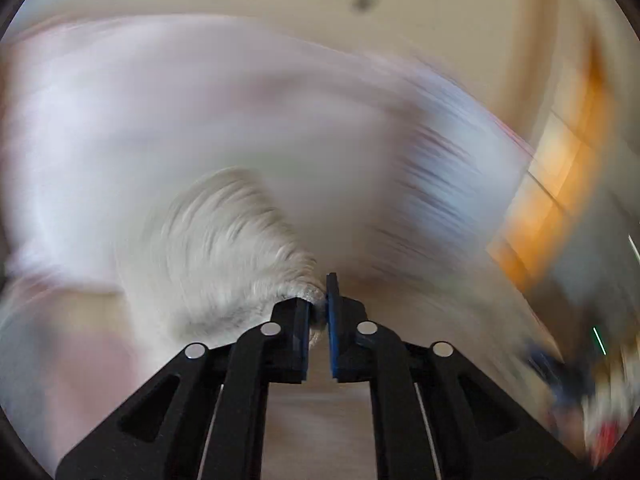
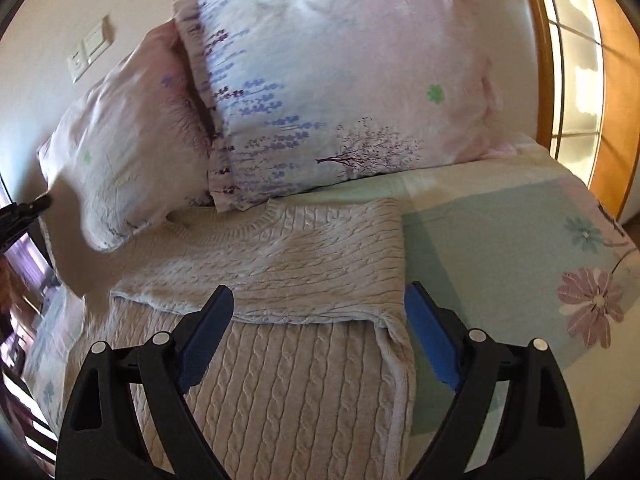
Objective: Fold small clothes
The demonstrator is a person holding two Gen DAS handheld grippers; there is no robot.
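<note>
One cream cable-knit sweater [image 2: 280, 264] lies on one floral bedsheet [image 2: 500, 232]. Two floral pillows sit at the far side, one left [image 2: 124, 152] and one right [image 2: 340, 80]. One wall switch plate [image 2: 90, 50] shows far left.

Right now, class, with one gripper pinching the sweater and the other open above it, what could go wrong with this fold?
1. The left gripper pinches only a small bunch of sweater knit, and its view is motion-blurred; a fast pull might slip it free.
2. The sweater's collar lies against the pillows, so a lifted layer may snag or drag them.
3. The right gripper hangs open, pinning nothing, so the folded part could shift.
</note>
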